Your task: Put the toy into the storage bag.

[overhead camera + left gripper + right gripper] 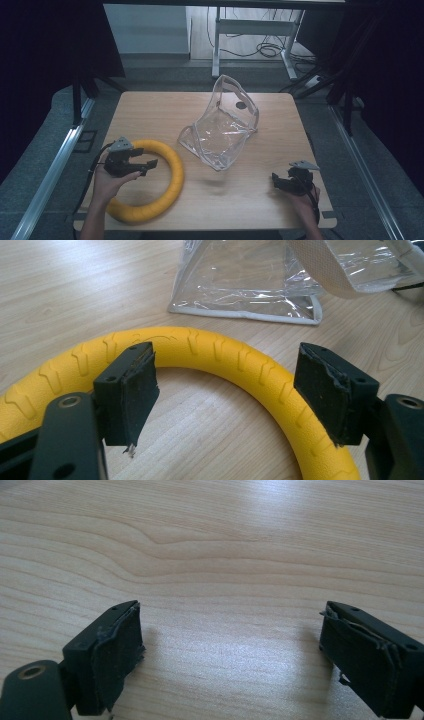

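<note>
Wooden surface, pale grain, carries everything. Yellow ring, ribbed foam-like, lies flat at the near left; its near arc reaches close to the near edge. Clear plastic bag with white trim sits around the centre, tipped up toward the far side, mouth open, just right of the ring and apart from it. Left gripper hangs over the ring's left part, held by the left hand, pointing right across the ring's hole; in the left gripper view its jaws stand wide apart, pads bare, with the ring's arc seen beyond and between them, not pinched. Right gripper sits near the near right corner, held by the right hand, well apart from bag and ring; jaws wide, bare wood between them.
</note>
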